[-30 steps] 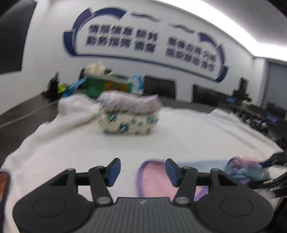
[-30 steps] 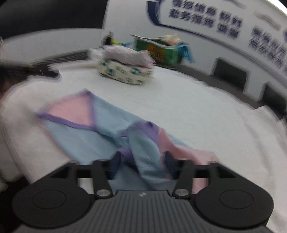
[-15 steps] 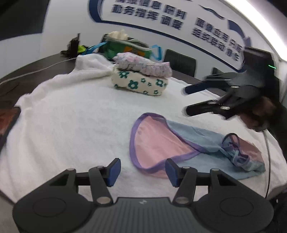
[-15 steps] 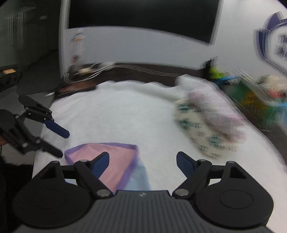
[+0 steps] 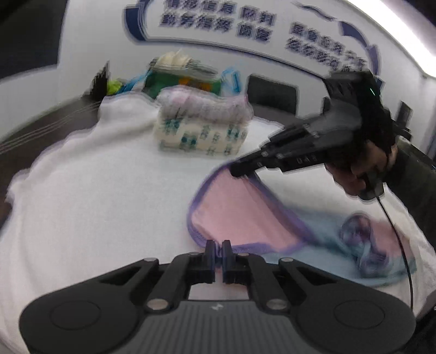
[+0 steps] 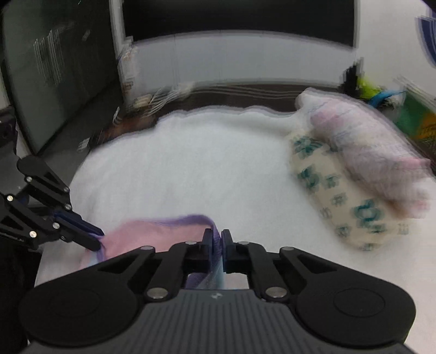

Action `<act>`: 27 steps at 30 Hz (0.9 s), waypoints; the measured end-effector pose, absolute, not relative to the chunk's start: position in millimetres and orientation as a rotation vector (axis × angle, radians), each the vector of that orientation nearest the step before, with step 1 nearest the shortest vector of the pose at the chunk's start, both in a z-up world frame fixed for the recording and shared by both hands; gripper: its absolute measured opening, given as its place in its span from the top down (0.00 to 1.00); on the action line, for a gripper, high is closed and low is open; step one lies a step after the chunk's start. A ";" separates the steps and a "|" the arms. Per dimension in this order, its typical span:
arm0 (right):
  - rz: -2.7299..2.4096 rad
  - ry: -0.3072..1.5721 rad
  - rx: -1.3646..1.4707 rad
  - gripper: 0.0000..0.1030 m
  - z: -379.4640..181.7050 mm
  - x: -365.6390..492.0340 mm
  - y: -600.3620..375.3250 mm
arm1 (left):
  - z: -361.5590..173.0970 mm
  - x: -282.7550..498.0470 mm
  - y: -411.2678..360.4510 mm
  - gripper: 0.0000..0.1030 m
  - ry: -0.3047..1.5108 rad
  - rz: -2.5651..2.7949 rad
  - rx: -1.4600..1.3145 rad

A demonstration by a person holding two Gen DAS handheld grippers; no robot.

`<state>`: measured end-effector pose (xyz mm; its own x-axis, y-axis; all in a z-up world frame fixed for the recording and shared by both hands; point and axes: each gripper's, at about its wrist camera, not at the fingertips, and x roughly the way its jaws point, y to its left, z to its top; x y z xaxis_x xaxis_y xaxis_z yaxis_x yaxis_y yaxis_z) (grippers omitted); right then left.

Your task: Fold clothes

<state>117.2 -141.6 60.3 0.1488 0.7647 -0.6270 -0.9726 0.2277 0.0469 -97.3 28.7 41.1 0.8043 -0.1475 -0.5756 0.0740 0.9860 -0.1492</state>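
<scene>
Motion blur smears both views. In the left wrist view the blue wall lettering is unreadable, and the clutter behind the folded stack (something green, something blue) cannot be identified. The far end of the pink and blue garment dissolves into a purple and blue smudge. In the right wrist view the left gripper is cut off by the left edge, and the green items run off the right edge.

Matte black gripper bodies (silver screws, ribbed housing), thin black cable, dark sleeve.
</scene>
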 end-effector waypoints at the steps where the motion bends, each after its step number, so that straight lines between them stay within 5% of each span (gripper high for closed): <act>1: 1.249 0.564 -0.374 0.95 66.3 118.6 -155.5 | 50.0 -86.0 27.3 0.97 0.601 -0.142 -0.100; 8: 0.680 0.413 -0.085 0.96 111.8 139.7 -261.8 | 113.3 52.6 -17.7 0.97 0.519 -0.360 0.015; 14: 0.566 0.508 -0.057 0.94 119.8 151.0 -301.6 | 119.6 105.3 -33.9 0.97 0.589 -0.371 -0.036; 18: 0.688 0.648 -0.158 0.63 89.2 151.3 -278.4 | 97.4 54.2 1.5 0.97 0.579 -0.328 -0.058; 19: 0.731 0.679 -0.176 0.62 80.4 151.7 -270.3 | 88.5 42.8 10.3 0.97 0.597 -0.313 -0.070; 25: 0.868 0.839 -0.213 0.63 40.5 166.5 -207.7 | 49.9 14.3 40.9 0.97 0.664 -0.245 -0.112; 27: 0.918 0.854 -0.259 0.78 33.6 159.1 -192.2 | 44.3 12.0 45.5 0.97 0.660 -0.255 -0.121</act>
<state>159.1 -192.2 33.6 0.3157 0.5906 -0.7426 -0.7833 0.6039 0.1474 12.0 45.5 44.3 0.7604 -0.2716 -0.5899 0.1953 0.9619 -0.1910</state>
